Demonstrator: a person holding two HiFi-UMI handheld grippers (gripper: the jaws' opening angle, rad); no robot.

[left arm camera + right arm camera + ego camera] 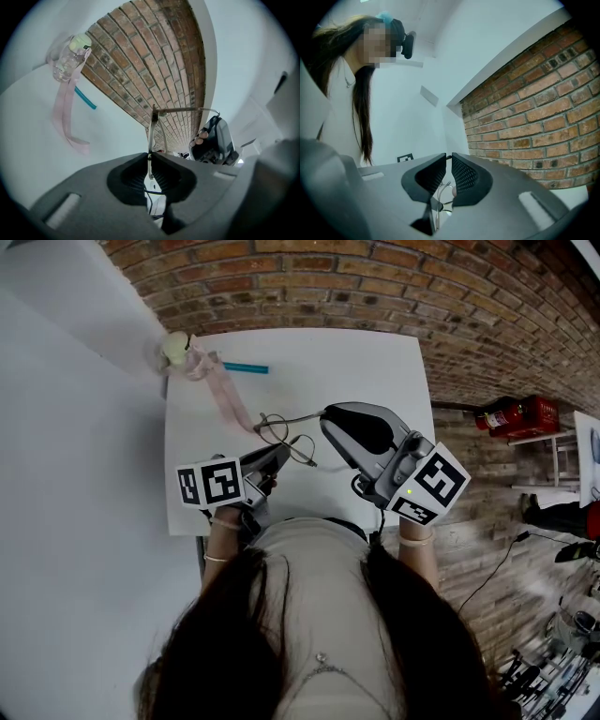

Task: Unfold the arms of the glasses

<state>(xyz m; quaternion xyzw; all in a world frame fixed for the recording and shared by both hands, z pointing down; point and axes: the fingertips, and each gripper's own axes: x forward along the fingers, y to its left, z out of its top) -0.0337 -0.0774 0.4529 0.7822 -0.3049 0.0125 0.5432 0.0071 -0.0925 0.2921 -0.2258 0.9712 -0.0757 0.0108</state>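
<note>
White table (375,371), red-brown brickwork (375,277), pale pink strap (228,399), teal stick (246,367), glasses (273,429) perhaps dark-framed

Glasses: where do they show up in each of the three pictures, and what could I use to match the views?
Head view: the glasses sit at the centre, between the left gripper and the right gripper.
Left gripper view: centre, a thin frame rising from the shut jaws.
Right gripper view: only thin wires low at the centre, behind the jaws.
Shared landmark: the brick wall.
</note>
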